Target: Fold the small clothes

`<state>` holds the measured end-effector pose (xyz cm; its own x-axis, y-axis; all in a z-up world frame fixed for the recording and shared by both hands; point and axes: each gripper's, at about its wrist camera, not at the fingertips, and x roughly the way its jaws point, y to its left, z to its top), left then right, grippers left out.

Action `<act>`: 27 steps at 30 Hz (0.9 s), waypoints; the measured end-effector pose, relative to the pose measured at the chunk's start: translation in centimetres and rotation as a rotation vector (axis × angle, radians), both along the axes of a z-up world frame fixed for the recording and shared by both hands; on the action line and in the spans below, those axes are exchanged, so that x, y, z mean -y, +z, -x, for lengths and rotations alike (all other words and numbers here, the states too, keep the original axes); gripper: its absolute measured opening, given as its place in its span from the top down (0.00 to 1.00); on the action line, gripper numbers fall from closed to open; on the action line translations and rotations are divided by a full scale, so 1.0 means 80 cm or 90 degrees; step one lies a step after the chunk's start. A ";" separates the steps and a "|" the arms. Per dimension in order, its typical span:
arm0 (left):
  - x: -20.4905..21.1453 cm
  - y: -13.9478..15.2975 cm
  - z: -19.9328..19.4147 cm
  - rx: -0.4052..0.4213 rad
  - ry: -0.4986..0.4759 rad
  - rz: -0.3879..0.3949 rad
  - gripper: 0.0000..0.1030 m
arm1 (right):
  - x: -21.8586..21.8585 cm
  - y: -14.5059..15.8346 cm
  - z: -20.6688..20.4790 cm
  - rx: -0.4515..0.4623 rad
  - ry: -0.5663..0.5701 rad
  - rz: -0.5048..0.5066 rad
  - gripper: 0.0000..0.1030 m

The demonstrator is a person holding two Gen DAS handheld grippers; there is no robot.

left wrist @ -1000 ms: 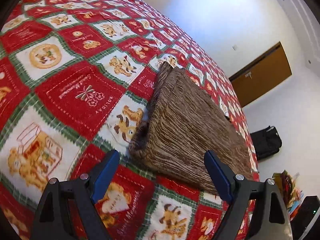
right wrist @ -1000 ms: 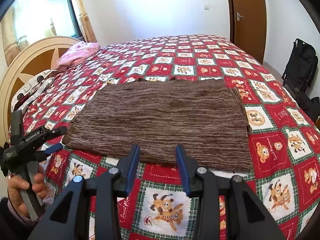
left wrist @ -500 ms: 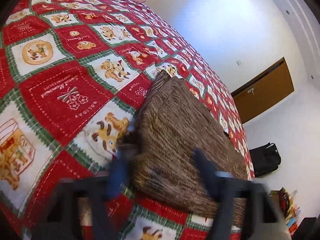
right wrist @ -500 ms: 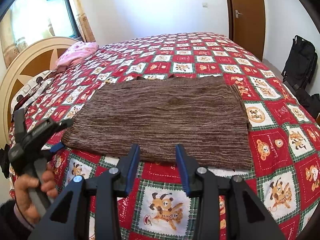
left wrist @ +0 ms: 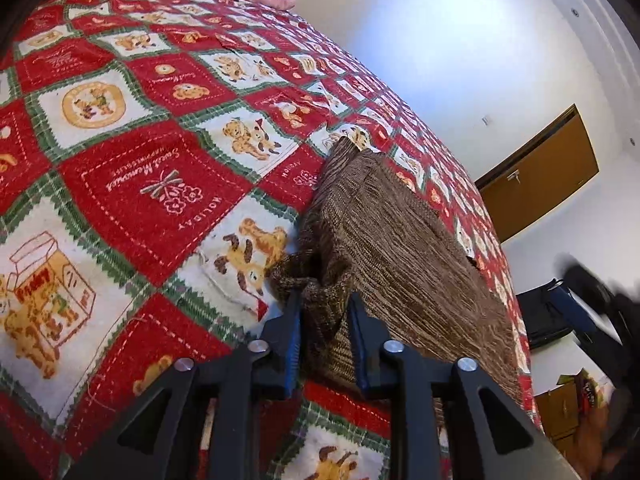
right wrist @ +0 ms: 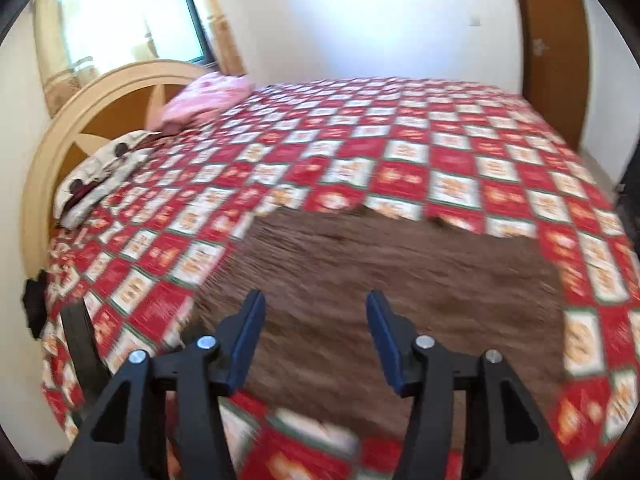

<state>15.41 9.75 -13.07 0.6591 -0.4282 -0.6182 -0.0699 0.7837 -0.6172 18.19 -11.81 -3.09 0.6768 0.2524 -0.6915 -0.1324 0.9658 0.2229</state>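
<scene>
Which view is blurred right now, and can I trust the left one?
Right wrist view: motion-smeared throughout, quilt pattern unreadable, only the right gripper is sharp. Left wrist view: crisp on the left gripper pinching the sweater; fisheye bends the walls.

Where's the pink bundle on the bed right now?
Right wrist view, upper left: the pink bundle lies at the head of the bed, against the curved headboard, well beyond the brown knit garment.
</scene>
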 end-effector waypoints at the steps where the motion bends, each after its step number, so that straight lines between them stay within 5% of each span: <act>1: -0.002 -0.001 0.000 0.004 -0.001 0.008 0.62 | -0.009 -0.007 -0.018 -0.014 0.010 -0.007 0.44; 3: -0.005 -0.004 0.000 0.010 -0.007 0.034 0.51 | -0.033 -0.023 -0.054 -0.041 0.030 -0.008 0.44; 11: -0.006 -0.007 0.002 0.064 0.000 0.048 0.50 | -0.096 -0.079 -0.151 -0.125 0.044 -0.013 0.41; 17: -0.005 -0.019 0.001 0.083 -0.004 0.037 0.82 | -0.154 -0.112 -0.183 -0.134 0.079 0.094 0.34; 21: -0.007 -0.020 0.000 0.087 -0.008 0.042 0.84 | -0.183 -0.124 -0.187 -0.117 0.104 0.189 0.22; 26: -0.004 -0.018 0.004 0.095 -0.010 0.031 0.85 | -0.192 -0.132 -0.186 -0.098 0.110 0.273 0.33; 27: -0.004 -0.018 0.004 0.095 -0.010 0.031 0.85 | -0.189 -0.130 -0.187 -0.098 0.102 0.282 0.43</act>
